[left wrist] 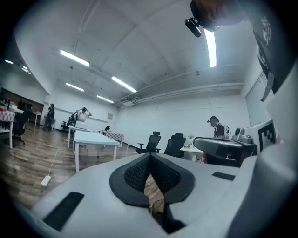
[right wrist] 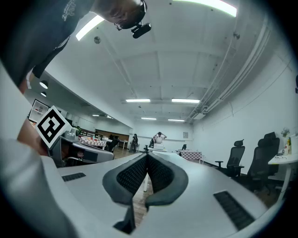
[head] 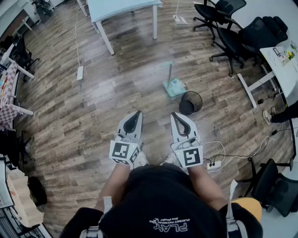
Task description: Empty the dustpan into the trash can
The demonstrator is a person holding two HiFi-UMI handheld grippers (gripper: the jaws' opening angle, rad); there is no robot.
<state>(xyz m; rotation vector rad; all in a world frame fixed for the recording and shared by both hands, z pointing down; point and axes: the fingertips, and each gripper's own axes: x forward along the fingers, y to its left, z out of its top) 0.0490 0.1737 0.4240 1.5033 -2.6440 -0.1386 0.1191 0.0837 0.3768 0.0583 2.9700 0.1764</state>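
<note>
A teal dustpan (head: 175,87) with an upright handle stands on the wood floor ahead of me. A black mesh trash can (head: 191,102) stands right beside it, to its right. My left gripper (head: 138,112) and right gripper (head: 172,114) are held side by side at waist height, short of both and apart from them. In the left gripper view the left gripper (left wrist: 150,156) has its ribbed pads together with nothing between them. The right gripper (right wrist: 147,156) looks the same in the right gripper view, shut and empty. Neither gripper view shows the dustpan or the can.
A white table (head: 123,7) stands at the far side, with black office chairs (head: 233,28) at the far right and a desk (head: 279,65) on the right. A power strip (head: 80,73) and its cable lie on the floor at left, another power strip (head: 214,164) by my right side.
</note>
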